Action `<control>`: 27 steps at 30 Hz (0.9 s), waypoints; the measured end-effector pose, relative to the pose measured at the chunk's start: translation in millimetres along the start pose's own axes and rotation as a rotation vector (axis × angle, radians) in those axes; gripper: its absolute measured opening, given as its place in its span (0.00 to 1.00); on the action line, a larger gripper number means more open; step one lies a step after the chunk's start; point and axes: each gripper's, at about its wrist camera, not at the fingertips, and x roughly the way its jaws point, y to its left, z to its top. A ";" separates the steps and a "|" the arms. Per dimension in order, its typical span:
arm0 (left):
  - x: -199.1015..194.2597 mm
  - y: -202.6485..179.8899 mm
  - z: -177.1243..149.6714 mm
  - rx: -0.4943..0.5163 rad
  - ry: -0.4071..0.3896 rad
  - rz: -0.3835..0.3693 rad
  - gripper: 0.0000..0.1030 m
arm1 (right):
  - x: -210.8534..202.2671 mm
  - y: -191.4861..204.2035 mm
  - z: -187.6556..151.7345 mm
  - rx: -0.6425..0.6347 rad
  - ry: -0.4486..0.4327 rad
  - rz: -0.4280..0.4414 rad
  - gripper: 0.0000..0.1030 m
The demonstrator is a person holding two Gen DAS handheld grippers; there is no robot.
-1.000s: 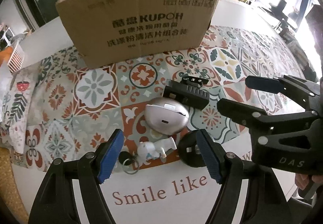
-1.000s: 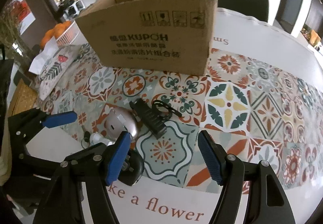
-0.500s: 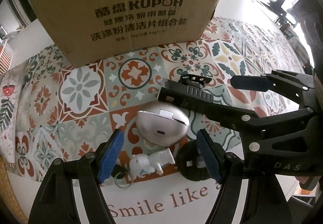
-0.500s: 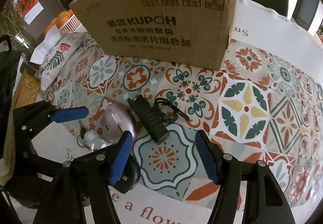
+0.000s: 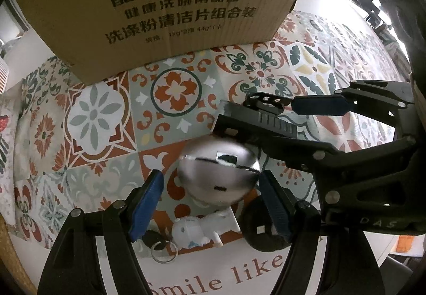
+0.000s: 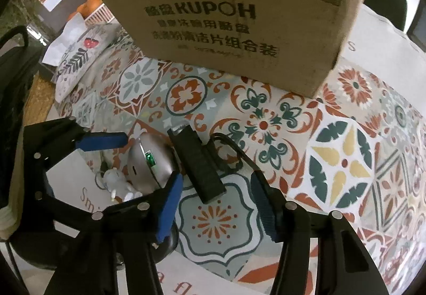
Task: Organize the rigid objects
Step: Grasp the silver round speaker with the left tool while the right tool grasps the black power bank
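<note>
A silver egg-shaped case point(image 5: 218, 175) lies on the patterned tablecloth, right in front of my open left gripper point(image 5: 210, 204), its near end between the blue pads. It also shows in the right wrist view point(image 6: 150, 162). A black ribbed block point(image 6: 198, 162) with a black clip point(image 6: 229, 147) lies just ahead of my open right gripper point(image 6: 217, 204); it also shows in the left wrist view point(image 5: 255, 126). A white figurine keychain point(image 5: 199, 228) and a black round disc point(image 5: 262, 231) lie under the left gripper. My right gripper point(image 5: 290, 124) straddles the block in the left wrist view.
A large open KUPOH cardboard box point(image 5: 165, 7) stands just behind the objects, also in the right wrist view point(image 6: 239, 18). The white table border with lettering point(image 5: 213, 279) is at the near edge. A patterned cushion point(image 6: 77, 58) and oranges point(image 6: 87, 6) sit far left.
Both grippers have moved forward and down toward the objects. The left gripper now has the silver case between its pads; the right gripper has closed in on the black block. Both stay open.
</note>
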 end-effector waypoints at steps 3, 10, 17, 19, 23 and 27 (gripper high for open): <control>1.6 0.6 1.9 -0.001 0.000 0.005 0.71 | 3.5 0.2 3.4 -0.016 0.007 0.017 0.51; 10.1 7.8 2.3 -0.009 0.026 -0.001 0.68 | 12.1 5.9 10.2 -0.068 0.024 0.010 0.51; 9.5 16.6 -1.4 -0.025 0.025 -0.007 0.63 | 16.0 11.4 15.9 -0.103 0.024 0.007 0.51; 8.4 19.8 -1.9 -0.034 0.023 -0.012 0.62 | 17.1 13.4 18.4 -0.112 0.029 0.008 0.51; 7.5 24.3 -2.9 -0.035 0.011 -0.004 0.63 | 20.3 14.4 21.1 -0.108 0.039 0.015 0.51; 5.4 30.1 -6.2 -0.056 0.005 -0.010 0.63 | 21.9 14.4 20.1 -0.083 0.044 0.014 0.51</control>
